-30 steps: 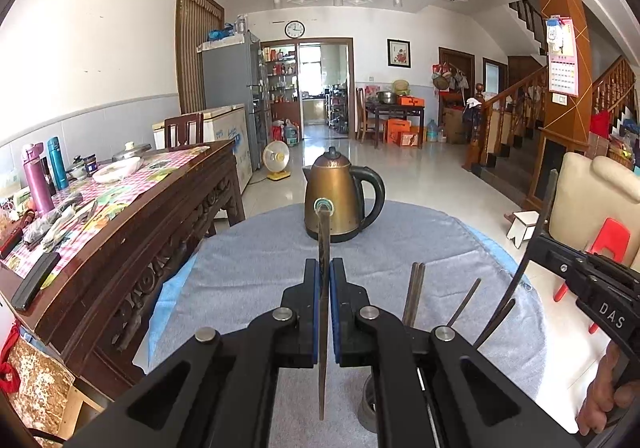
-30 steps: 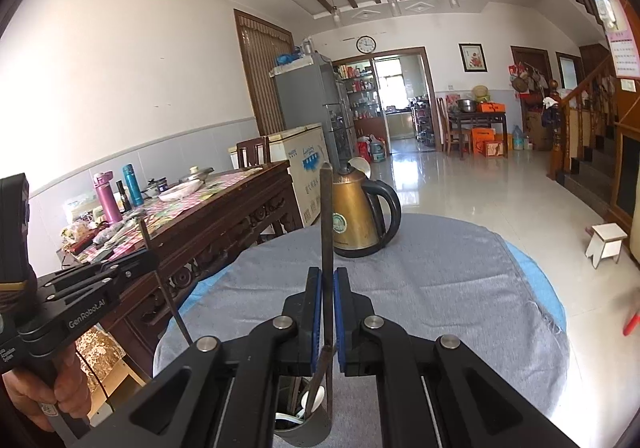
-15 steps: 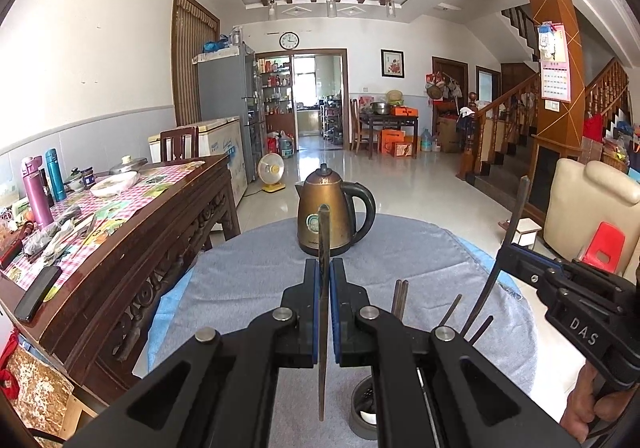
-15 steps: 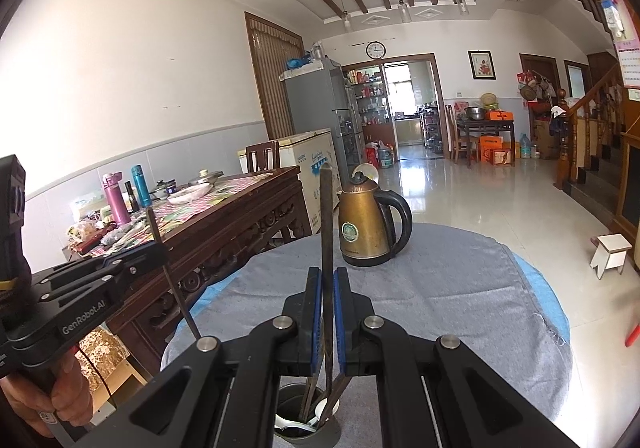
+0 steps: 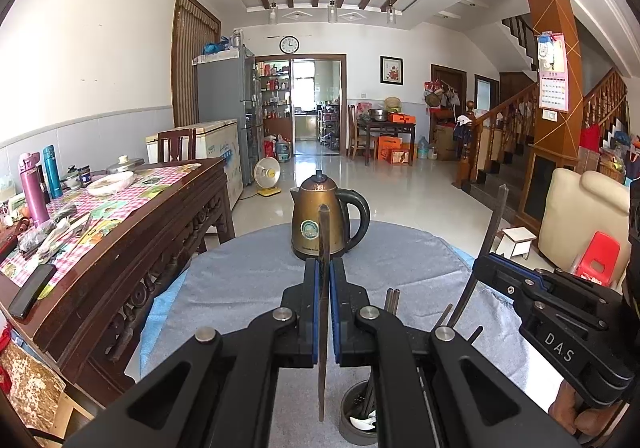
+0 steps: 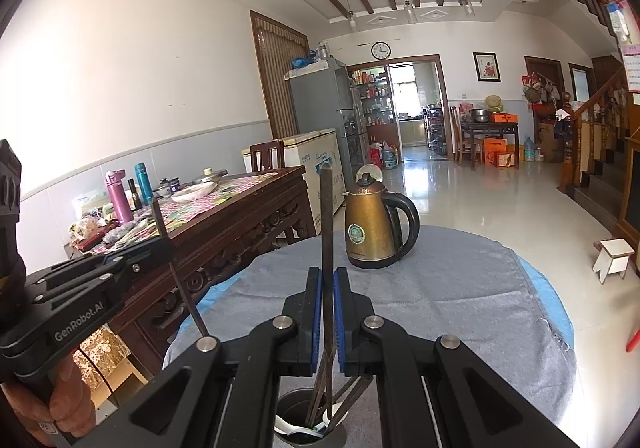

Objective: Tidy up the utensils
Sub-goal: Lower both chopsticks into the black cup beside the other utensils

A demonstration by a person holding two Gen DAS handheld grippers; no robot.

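My left gripper (image 5: 323, 308) is shut on a dark chopstick (image 5: 322, 248), held upright above the grey cloth, left of the metal utensil cup (image 5: 358, 414). My right gripper (image 6: 327, 312) is shut on another dark chopstick (image 6: 326, 215), upright, its lower end reaching into the same cup (image 6: 308, 426). The cup holds several chopsticks and a white spoon. In the left wrist view the right gripper (image 5: 486, 268) shows at right with its chopstick (image 5: 494, 215). In the right wrist view the left gripper (image 6: 162, 248) shows at left with its chopstick (image 6: 180, 280).
A brass electric kettle (image 5: 320, 219) stands at the far side of the round table under a grey cloth (image 5: 248, 276). A dark wooden sideboard (image 5: 132, 215) with bottles and dishes stands close on the left. A cream chair (image 5: 580, 215) and red stool are to the right.
Both grippers have risen and drawn back a little with their chopsticks; the cup now shows more fully below them. The right chopstick's tip stands inside the cup.
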